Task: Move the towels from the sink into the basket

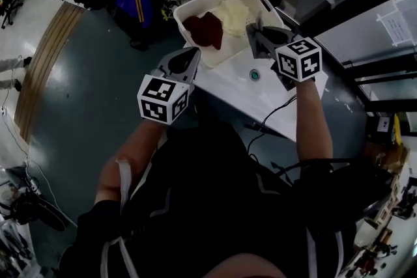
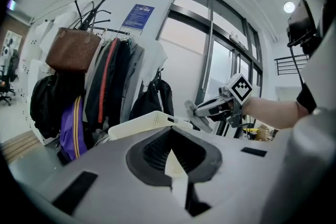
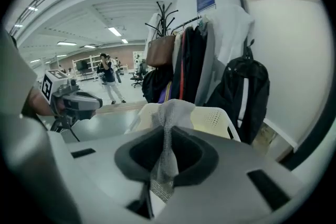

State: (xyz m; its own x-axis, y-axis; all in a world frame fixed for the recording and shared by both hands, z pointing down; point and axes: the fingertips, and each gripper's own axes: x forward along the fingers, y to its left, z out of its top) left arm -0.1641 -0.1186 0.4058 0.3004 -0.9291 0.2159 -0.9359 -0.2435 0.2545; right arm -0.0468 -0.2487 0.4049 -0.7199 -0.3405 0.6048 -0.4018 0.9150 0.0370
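Seen from above, a person holds a gripper in each hand over a white counter with a white basket at its far end. The right gripper hangs at the basket's right rim. In its own view its jaws are clamped on a grey mesh towel, which runs down through the slit between them and bunches into a loose tuft just past the tips, in front of the basket's perforated wall. The left gripper is at the basket's near left corner, apart from the right one. Its jaws look drawn together with nothing in them; a pale wedge shows in the slit, most likely the gripper's own inner face, though the view is too close to be sure. Inside the basket lie a dark red towel on the left and a cream towel beside it, the two touching. Behind the basket stands a coat rack hung with dark jackets, a brown bag and a black backpack.
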